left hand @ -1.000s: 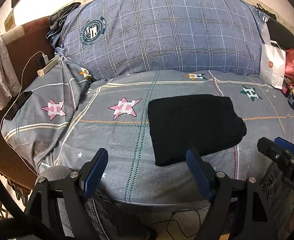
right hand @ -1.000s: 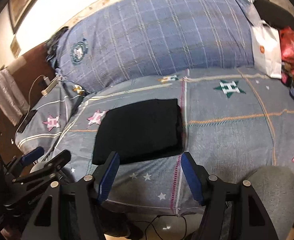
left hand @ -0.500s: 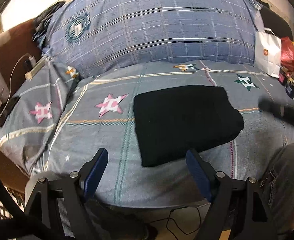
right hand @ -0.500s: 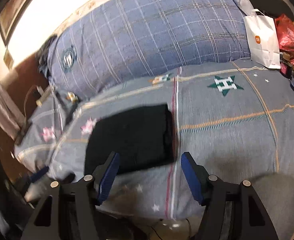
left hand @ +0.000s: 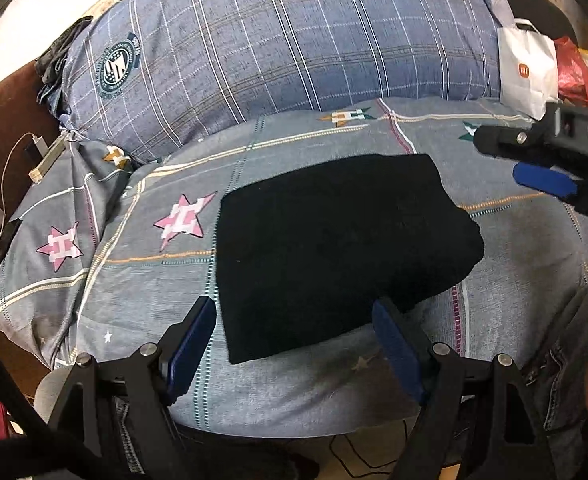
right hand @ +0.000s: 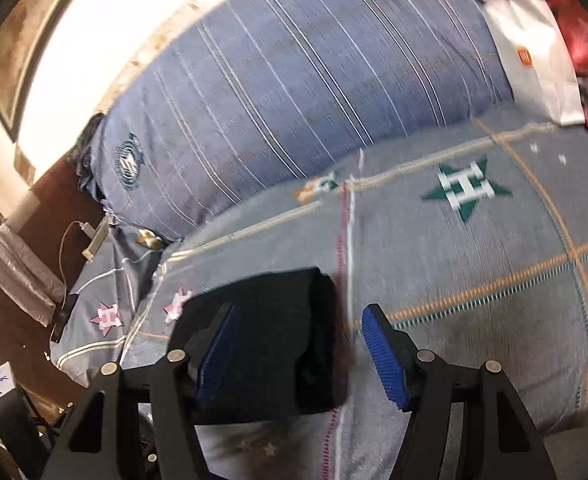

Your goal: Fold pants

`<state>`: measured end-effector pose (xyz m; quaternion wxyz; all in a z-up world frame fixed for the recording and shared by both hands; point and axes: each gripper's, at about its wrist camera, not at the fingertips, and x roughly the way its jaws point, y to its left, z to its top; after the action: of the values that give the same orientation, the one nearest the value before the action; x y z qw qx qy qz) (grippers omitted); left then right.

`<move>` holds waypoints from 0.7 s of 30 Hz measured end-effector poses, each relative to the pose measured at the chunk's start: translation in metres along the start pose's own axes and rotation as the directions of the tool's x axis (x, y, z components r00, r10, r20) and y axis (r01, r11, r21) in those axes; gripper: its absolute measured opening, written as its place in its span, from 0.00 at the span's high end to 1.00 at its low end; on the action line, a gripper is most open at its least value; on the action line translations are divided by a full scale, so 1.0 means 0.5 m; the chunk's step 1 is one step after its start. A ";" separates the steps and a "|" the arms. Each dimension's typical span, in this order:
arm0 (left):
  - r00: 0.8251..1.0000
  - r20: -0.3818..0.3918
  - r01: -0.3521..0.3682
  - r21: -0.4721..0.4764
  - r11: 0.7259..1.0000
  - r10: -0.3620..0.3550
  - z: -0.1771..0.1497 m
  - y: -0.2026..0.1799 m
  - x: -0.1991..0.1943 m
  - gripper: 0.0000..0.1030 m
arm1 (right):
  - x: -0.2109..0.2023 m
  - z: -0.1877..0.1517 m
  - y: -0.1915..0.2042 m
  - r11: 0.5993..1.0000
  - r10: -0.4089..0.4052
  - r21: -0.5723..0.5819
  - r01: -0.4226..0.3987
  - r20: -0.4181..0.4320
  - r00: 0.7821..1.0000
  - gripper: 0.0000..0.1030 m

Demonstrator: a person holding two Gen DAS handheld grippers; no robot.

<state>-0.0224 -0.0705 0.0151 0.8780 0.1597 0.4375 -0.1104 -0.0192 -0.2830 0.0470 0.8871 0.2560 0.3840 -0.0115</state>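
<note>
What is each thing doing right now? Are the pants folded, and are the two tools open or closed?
Pants: folded into a flat black rectangle, lying on the bed, nothing gripping them.
Left tool: open, empty, above the pants' near edge.
Right tool: open, empty, beside the pants.
Bed sheet: spread out, slightly wrinkled.
White paper bag: standing upright at the bed's far corner.
Phone: lying flat, cable attached.

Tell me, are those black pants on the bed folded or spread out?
Folded. The pants lie as a compact rectangle on the bedsheet, with stacked layers showing at one edge; no legs stick out.
</note>
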 end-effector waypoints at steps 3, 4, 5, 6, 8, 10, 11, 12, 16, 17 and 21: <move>1.000 -0.006 -0.002 0.018 1.000 0.002 -0.001 -0.010 0.014 0.21 | 0.000 0.004 -0.009 1.000 -0.007 -0.001 0.007 0.004 1.000 0.35; 1.000 -0.008 0.002 0.023 1.000 -0.002 -0.002 -0.014 0.016 0.21 | 0.002 0.005 -0.010 1.000 -0.022 -0.003 0.022 0.004 1.000 0.35; 1.000 -0.008 0.007 0.030 1.000 -0.007 -0.002 -0.018 0.019 0.21 | 0.005 0.006 -0.011 1.000 -0.029 -0.001 0.029 0.002 1.000 0.35; 1.000 -0.006 0.013 0.040 0.999 -0.013 -0.002 -0.024 0.021 0.21 | 0.007 0.006 -0.014 0.999 -0.033 0.006 0.033 -0.004 0.999 0.35; 1.000 -0.006 0.019 0.062 0.998 -0.018 0.000 -0.036 0.026 0.21 | 0.010 0.004 -0.031 0.999 -0.034 0.035 0.034 -0.017 0.999 0.35; 1.000 0.002 0.015 0.101 0.995 -0.015 0.003 -0.059 0.032 0.21 | 0.015 0.004 -0.047 0.997 -0.051 0.064 0.053 -0.034 0.998 0.35; 1.000 0.008 0.019 0.121 0.992 -0.021 0.004 -0.070 0.034 0.21 | 0.018 0.004 -0.053 0.995 -0.064 0.075 0.067 -0.040 0.997 0.35; 0.999 0.016 0.029 0.149 0.988 -0.032 0.004 -0.083 0.036 0.21 | 0.020 0.003 -0.058 0.994 -0.070 0.081 0.073 -0.047 0.996 0.35; 0.997 0.046 0.052 0.256 0.965 -0.066 0.007 -0.139 0.061 0.22 | 0.032 0.000 -0.079 0.991 -0.029 0.125 0.039 -0.080 0.996 0.35; 0.996 0.051 0.057 0.271 0.961 -0.074 0.010 -0.148 0.066 0.22 | 0.036 -0.001 -0.083 0.990 -0.008 0.139 0.021 -0.089 0.996 0.36; 0.985 0.078 0.126 0.299 0.946 -0.156 0.034 -0.168 0.087 0.24 | 0.040 -0.003 -0.087 0.989 0.012 0.148 0.002 -0.092 0.996 0.46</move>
<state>-0.0121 -0.1572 -0.0258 0.8554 0.2507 0.3818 -0.2444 -0.0155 -0.3167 0.0128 0.8469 0.3224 0.4221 -0.0258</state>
